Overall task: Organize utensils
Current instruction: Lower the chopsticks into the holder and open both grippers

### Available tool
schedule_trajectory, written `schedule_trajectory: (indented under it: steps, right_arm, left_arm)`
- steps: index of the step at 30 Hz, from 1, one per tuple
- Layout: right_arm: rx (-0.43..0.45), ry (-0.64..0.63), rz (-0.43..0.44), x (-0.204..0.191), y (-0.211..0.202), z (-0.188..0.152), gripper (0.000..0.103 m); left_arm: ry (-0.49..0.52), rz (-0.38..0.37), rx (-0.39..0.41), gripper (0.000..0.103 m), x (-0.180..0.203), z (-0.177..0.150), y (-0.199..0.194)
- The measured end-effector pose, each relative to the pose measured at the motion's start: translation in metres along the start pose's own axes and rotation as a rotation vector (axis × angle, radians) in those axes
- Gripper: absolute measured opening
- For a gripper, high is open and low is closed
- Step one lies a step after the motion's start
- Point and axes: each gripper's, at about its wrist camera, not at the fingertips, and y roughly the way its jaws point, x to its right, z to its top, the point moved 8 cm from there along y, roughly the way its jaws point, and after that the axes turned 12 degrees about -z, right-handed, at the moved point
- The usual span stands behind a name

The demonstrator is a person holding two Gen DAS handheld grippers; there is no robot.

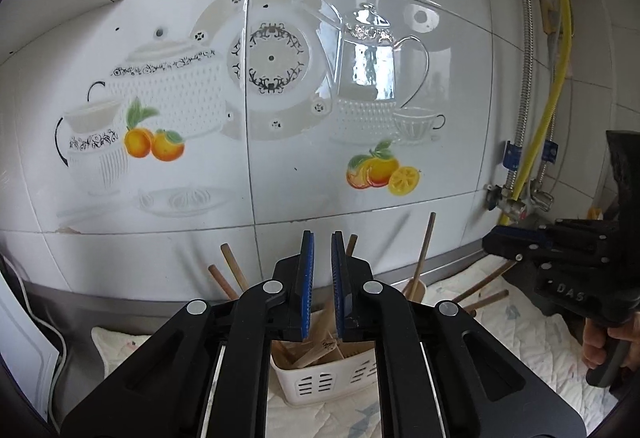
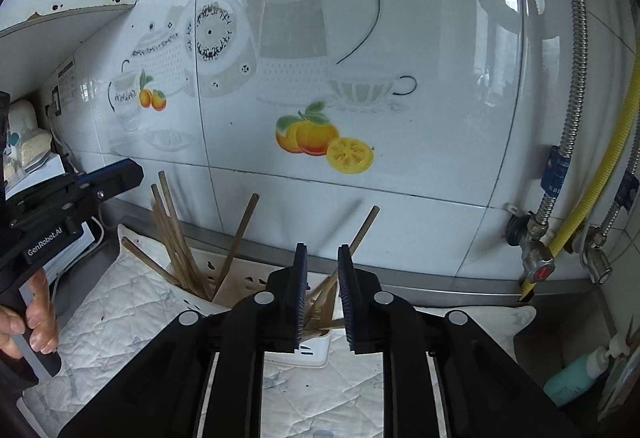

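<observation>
Wooden utensils [image 2: 188, 250] are stood upright in the white slotted plastic caddy [image 1: 320, 378] at 6 o'clock, apparently for tidy storage, while the left gripper [image 1: 322, 286] and right gripper [image 2: 322, 294] are held narrowly parted and empty above it.

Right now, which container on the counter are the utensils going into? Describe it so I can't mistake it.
Start at the tiled wall printed with teapots and oranges; below it a quilted white cloth covers the counter. On that cloth stands the white plastic utensil holder, directly ahead of both grippers. It is the only slotted container there, with wooden chopsticks and handles sticking out of it.
</observation>
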Motion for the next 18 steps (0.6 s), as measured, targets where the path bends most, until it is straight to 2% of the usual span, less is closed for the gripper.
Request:
schedule_trajectory:
  steps: [2, 3, 4, 6, 7, 11, 13, 16, 18]
  right_arm:
    - [0.009, 0.007, -0.004, 0.003, -0.007, 0.002, 0.020]
    - [0.014, 0.009, -0.005, 0.004, -0.012, 0.002, 0.022]
    - [0.019, 0.010, -0.007, 0.005, -0.016, 0.003, 0.022]
    - [0.034, 0.011, -0.016, 0.008, -0.028, 0.002, 0.029]
    - [0.039, 0.014, -0.017, 0.010, -0.034, 0.001, 0.031]
    - [0.055, 0.041, -0.015, 0.016, -0.062, -0.007, 0.041]
    - [0.059, 0.054, -0.020, 0.019, -0.076, -0.014, 0.048]
    - [0.068, 0.059, -0.045, 0.020, -0.096, -0.030, 0.056]
    - [0.078, 0.066, -0.047, 0.019, -0.110, -0.041, 0.063]
  left_arm:
    - [-0.006, -0.001, 0.003, 0.022, 0.000, 0.002, -0.004]
    - [-0.008, 0.004, 0.011, 0.036, 0.000, 0.003, -0.008]
    - [-0.007, 0.008, 0.021, 0.044, 0.001, 0.005, -0.012]
    - [-0.001, 0.007, 0.042, 0.049, 0.004, 0.008, -0.026]
    - [0.001, 0.011, 0.049, 0.057, 0.005, 0.010, -0.032]
    - [0.013, 0.032, 0.083, 0.072, 0.012, 0.009, -0.064]
    - [0.010, 0.035, 0.091, 0.085, 0.015, 0.003, -0.080]
    - [-0.003, 0.030, 0.088, 0.095, 0.020, -0.016, -0.106]
    - [0.001, 0.023, 0.082, 0.097, 0.024, -0.031, -0.121]
